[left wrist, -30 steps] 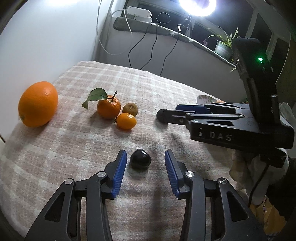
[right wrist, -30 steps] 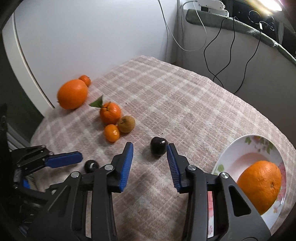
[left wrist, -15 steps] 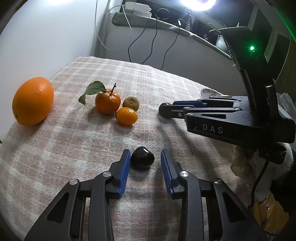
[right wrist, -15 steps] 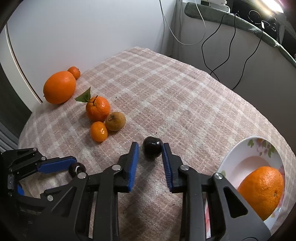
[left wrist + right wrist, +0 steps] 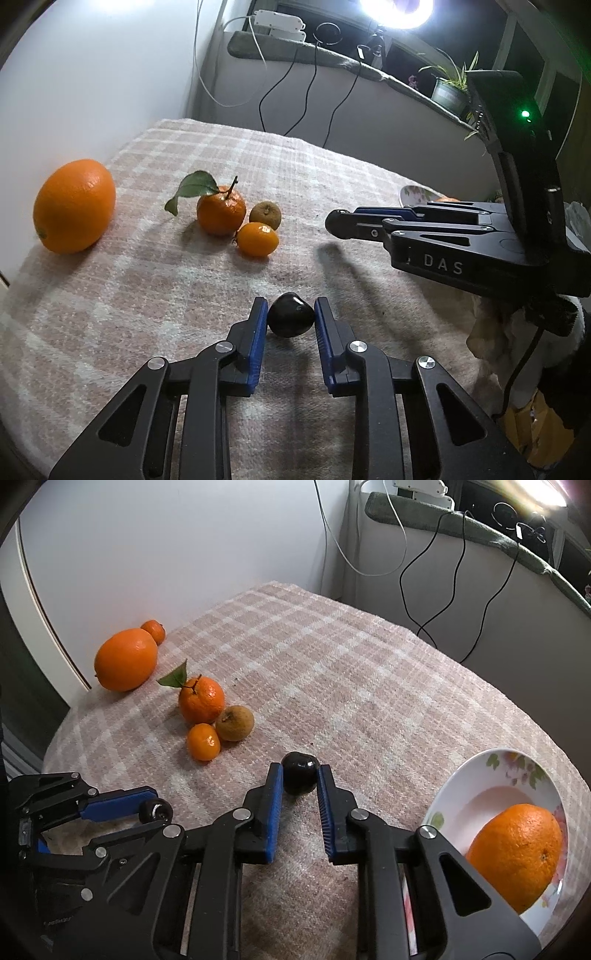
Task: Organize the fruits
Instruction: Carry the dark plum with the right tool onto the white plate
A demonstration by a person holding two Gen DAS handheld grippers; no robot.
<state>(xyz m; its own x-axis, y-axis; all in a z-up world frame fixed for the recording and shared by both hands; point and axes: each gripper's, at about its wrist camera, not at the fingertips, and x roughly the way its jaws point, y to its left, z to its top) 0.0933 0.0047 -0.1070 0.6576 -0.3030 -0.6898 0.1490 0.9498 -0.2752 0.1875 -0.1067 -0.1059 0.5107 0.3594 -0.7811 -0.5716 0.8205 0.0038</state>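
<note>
L tongs (image 5: 290, 317) & R tongs (image 5: 300, 777) each clamped on dark fruit (image 5: 290, 320)

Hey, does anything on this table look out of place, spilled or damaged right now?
Nothing spilled or broken. One brownish, dull fruit sits among the bright tangerines and looks past its best. Only one orange is on the plate.
</note>
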